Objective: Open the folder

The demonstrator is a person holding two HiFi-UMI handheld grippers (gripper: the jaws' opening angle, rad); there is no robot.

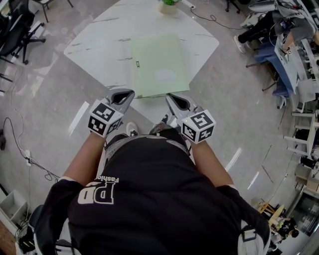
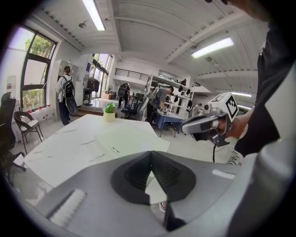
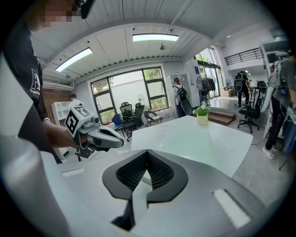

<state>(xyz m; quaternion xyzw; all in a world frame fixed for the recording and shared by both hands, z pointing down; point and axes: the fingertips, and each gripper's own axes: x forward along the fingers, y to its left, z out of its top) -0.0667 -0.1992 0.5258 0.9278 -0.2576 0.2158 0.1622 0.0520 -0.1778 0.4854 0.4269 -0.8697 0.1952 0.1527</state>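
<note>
Closed green folder (image 1: pixel 158 65) is lying on the white table (image 1: pixel 99 40), potted plant (image 1: pixel 168 5) at top edge; left gripper (image 1: pixel 131 92) and right gripper (image 1: pixel 168 96) are hovering lower centre, jaws pinched together, empty

Right hand-held gripper (image 3: pixel 147 152) jaws together (tips touching); folder (image 3: pixel 185 141) flat on table (image 3: pixel 233 133).

Bright, even light from ceiling strip lights (image 3: pixel 155 37) and windows (image 3: pixel 148 85), fisheye bending — dark vignetted corners, foreground soft

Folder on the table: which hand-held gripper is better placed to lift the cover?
Probably the right hand-held gripper: it sits by the green folder's near right corner, and the small tag by the left edge suggests the spine is there.
</note>
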